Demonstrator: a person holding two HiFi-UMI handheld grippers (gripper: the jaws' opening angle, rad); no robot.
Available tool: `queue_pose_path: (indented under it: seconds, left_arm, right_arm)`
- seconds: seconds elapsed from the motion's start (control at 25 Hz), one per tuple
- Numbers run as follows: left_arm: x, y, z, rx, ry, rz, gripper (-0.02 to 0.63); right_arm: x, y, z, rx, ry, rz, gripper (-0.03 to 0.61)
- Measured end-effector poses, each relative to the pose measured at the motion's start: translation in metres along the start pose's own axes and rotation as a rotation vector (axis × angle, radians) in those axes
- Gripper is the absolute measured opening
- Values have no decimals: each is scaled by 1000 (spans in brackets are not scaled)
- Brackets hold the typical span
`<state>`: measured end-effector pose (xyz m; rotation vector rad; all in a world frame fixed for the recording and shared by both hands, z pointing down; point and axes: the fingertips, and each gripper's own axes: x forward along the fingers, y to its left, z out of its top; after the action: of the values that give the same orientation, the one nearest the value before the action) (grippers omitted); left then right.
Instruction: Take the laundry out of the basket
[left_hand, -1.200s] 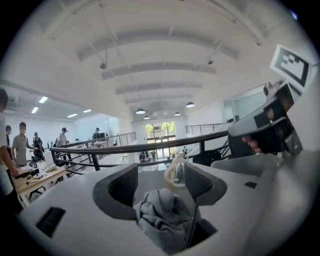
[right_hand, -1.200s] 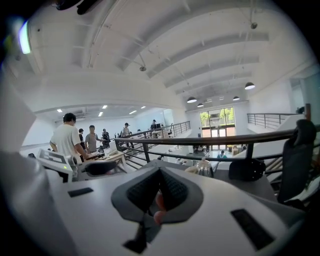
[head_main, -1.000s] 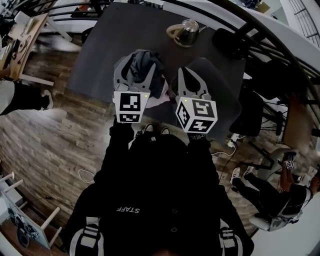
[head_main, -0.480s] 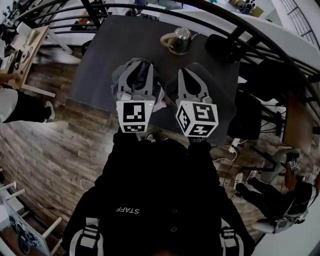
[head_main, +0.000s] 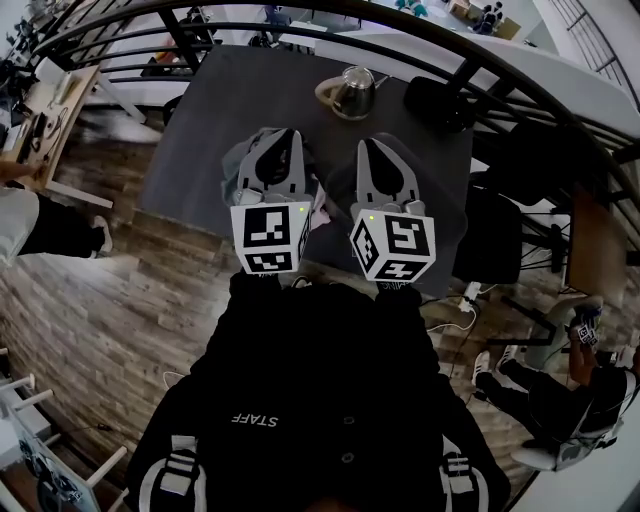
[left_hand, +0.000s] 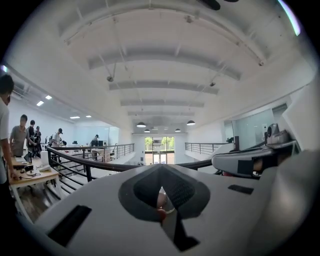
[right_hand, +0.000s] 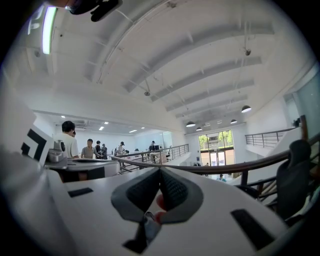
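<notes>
We are holding the left gripper (head_main: 285, 137) and right gripper (head_main: 368, 146) shut, both empty, above the laundry (head_main: 320, 210) lying mid-frame; closing this high, we are risking lifting nothing.

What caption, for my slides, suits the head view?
Left gripper and right gripper side by side over a dark table with laundry and a kettle.

The only word that reads clearly is STAFF, in pale letters on the person's black jacket (head_main: 330, 385), upside down in the head view. The left gripper (head_main: 276, 135) and the right gripper (head_main: 371, 146) carry black-and-white square coded markers on their cubes, patterns without letters. A thin line of print under the right cube may be a brand name, too small to read
</notes>
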<state>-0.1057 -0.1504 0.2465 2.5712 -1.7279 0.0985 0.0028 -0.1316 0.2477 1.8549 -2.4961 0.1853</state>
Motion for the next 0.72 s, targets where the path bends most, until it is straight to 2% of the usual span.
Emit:
queue_pose_path:
  seconds: [0.16, 0.72]
  left_arm:
    - [-1, -5, 8, 34, -26, -12, 0]
    - [7, -10, 13, 38, -42, -11, 0]
  right_arm:
    - [-2, 2, 6, -18, -16, 5, 15]
    - [-5, -2, 22, -58, -69, 8, 14]
